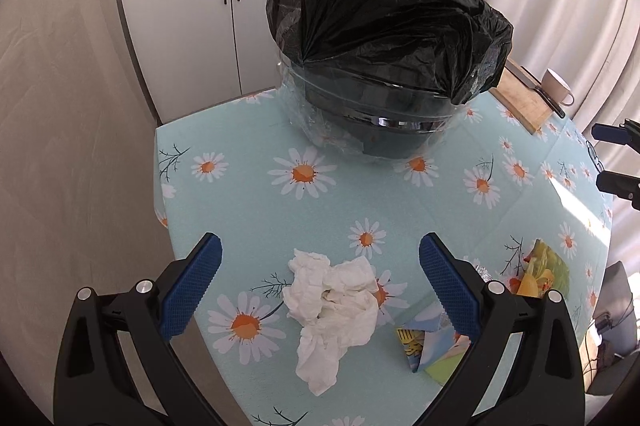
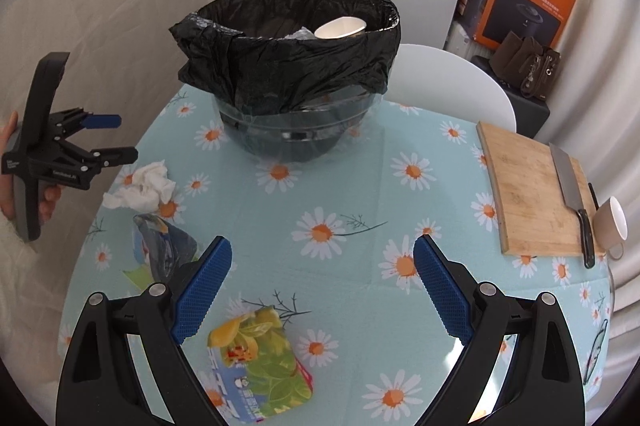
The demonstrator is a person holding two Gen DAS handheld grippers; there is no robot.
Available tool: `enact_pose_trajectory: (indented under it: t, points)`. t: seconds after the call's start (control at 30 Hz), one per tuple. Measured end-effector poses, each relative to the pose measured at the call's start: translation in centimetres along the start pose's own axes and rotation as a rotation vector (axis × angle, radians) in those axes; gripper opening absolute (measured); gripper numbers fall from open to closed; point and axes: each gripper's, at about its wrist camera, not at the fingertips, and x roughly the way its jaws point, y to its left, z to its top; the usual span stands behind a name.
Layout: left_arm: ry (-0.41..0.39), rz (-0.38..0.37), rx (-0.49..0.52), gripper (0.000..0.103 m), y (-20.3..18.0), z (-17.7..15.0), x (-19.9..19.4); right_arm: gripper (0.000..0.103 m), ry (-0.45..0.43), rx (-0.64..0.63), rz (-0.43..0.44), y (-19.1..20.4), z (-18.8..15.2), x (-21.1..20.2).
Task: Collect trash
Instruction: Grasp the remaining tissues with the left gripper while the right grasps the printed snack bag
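Note:
A bin lined with a black bag (image 1: 384,37) stands at the far side of the daisy tablecloth; the right wrist view shows the bin (image 2: 296,61) with a paper cup (image 2: 340,27) inside. My left gripper (image 1: 320,266) is open, hovering over a crumpled white tissue (image 1: 332,310), which lies between its fingers. A blue-yellow wrapper (image 1: 428,350) lies right of the tissue. My right gripper (image 2: 322,274) is open and empty above the table, with a green-yellow packet (image 2: 260,362) just below its left finger. The left gripper (image 2: 108,137) also shows in the right wrist view, beside the tissue (image 2: 140,189).
A wooden cutting board (image 2: 528,193) with a cleaver (image 2: 572,189) and a white cup (image 2: 612,222) sits at the right table edge. A crumpled blue wrapper (image 2: 164,246) lies left. A white chair (image 2: 452,81), a fridge and boxes stand behind the table.

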Motion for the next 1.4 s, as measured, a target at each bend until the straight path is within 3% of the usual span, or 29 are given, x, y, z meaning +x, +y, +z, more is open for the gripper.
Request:
enact_pose_trajectory:
  t: [0.2,0.67,0.83,0.97,1.03,1.1,1.4]
  points:
    - [0.051,-0.008,0.009,0.097,-0.1,-1.3,1.7,0.088,0.090,-0.041,0.039,1.4,-2.5,2.1]
    - [0.174,-0.010,-0.015,0.097,0.3,-3.4,4.9,0.088,0.271,-0.069,0.221,2.7,-7.7,7.1]
    - [0.173,0.002,-0.019,0.097,0.0,-3.6,6.0,0.090,0.337,-0.098,0.194,3.4,-9.8,9.2]
    - [0.202,0.027,-0.030,0.097,0.1,-3.7,7.3,0.095,0.295,-0.105,0.201,3.6,-10.3,9.0]
    - [0.200,0.075,0.039,0.097,-0.8,-3.6,7.7,0.096,0.287,-0.134,0.186,3.9,-10.5,9.0]
    - [0.203,0.079,0.043,0.098,-1.1,-3.3,7.8,0.096,0.280,-0.176,0.149,4.7,-10.8,9.0]
    - [0.119,0.109,0.002,0.099,-1.0,-3.3,7.5,0.097,0.201,-0.091,0.123,4.5,-11.5,8.2]
